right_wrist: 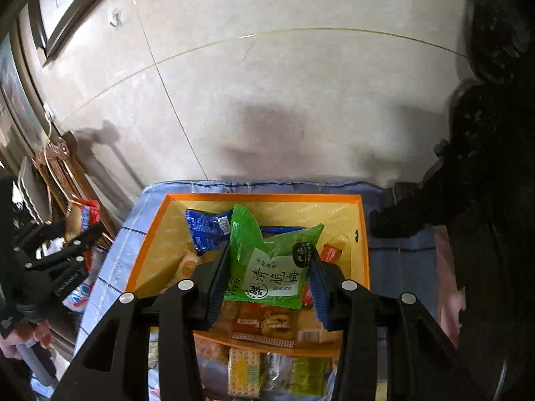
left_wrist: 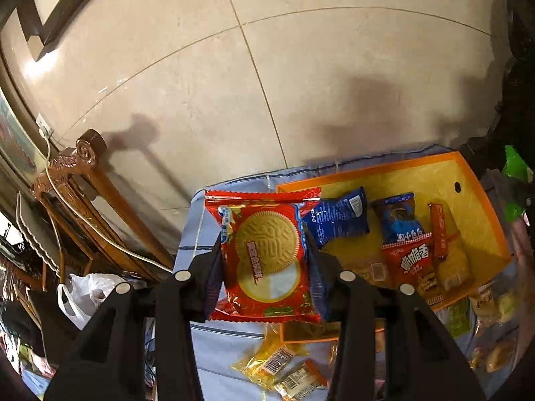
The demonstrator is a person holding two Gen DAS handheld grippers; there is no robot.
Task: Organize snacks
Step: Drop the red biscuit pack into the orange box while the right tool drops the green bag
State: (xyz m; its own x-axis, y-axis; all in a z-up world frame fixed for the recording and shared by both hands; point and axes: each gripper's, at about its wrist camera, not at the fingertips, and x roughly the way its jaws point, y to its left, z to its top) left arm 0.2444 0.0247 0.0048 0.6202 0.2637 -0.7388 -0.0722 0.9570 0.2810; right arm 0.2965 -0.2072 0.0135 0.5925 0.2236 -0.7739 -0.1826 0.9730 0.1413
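The orange-rimmed yellow cardboard box is the landmark. Above its middle, the right gripper pinches a light, crinkly green plum pouch. Left of it, the left gripper clamps a slippery red biscuit packet, probably fragile, by its side edges.

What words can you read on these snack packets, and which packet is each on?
"清脆梅": green packet held in the right gripper.
"OPEN": same green packet, lower left edge, partly cut off.
"脆脆香": small red packet in the orange box, upside down; my best reading.
Gold biscuit characters on the red packet held in the left gripper: too stylised to read.
Blue packets: print too small.
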